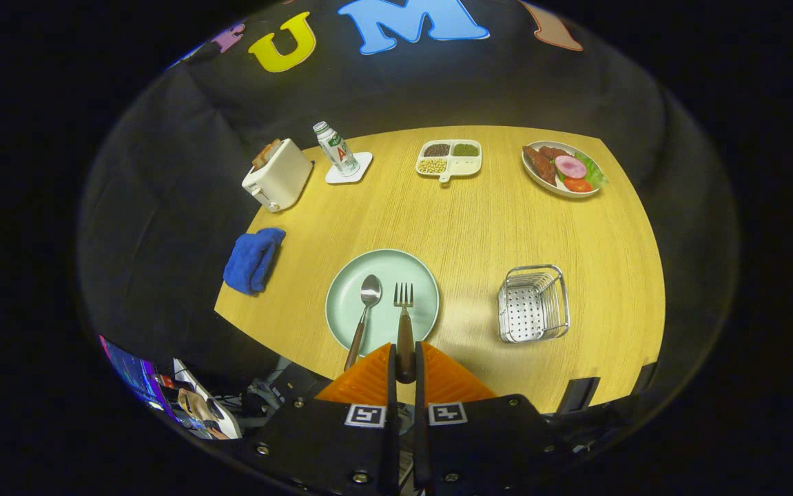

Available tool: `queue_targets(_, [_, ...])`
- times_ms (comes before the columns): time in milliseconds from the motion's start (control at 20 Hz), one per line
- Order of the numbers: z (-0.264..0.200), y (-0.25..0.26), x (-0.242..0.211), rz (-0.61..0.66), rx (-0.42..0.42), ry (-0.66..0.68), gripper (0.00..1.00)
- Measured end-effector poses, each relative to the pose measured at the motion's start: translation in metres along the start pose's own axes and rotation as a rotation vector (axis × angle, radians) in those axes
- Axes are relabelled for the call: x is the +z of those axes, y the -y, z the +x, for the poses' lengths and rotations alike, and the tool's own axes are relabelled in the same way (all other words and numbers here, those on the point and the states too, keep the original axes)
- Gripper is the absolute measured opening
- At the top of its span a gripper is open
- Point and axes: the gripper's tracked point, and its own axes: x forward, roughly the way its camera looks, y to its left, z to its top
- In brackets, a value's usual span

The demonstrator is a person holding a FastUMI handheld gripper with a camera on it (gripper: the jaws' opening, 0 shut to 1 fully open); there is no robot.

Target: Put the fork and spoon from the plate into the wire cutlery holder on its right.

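Gripper view: gripper [404, 355] clamps fork [404, 324] handle over plate [348, 303]

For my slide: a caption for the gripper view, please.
Gripper shut on fork handle; spoon on plate, wire holder beyond.

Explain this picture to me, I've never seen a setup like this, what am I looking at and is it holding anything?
This is a handheld two-finger tool that a person carries; the camera rides on it and looks forward along its fingers. They are closed on the handle of a fork, whose prongs lie on a pale green plate next to a spoon. To the plate's right stands a wire cutlery holder. Further off on the wooden table are a toaster, a bottle, a blue cloth, a divided dish of beans and a plate of food.
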Motion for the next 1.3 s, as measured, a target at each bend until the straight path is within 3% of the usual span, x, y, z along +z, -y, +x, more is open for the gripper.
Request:
queue_targets(150, [-0.022,0.018,0.003,-0.030,-0.044,-0.005,0.08])
queue_targets(750, [-0.081,0.100,0.006,0.059,-0.176,0.029,0.08])
queue_targets(1300, [-0.018,0.129,-0.014,0.079,-0.228,-0.069,0.08])
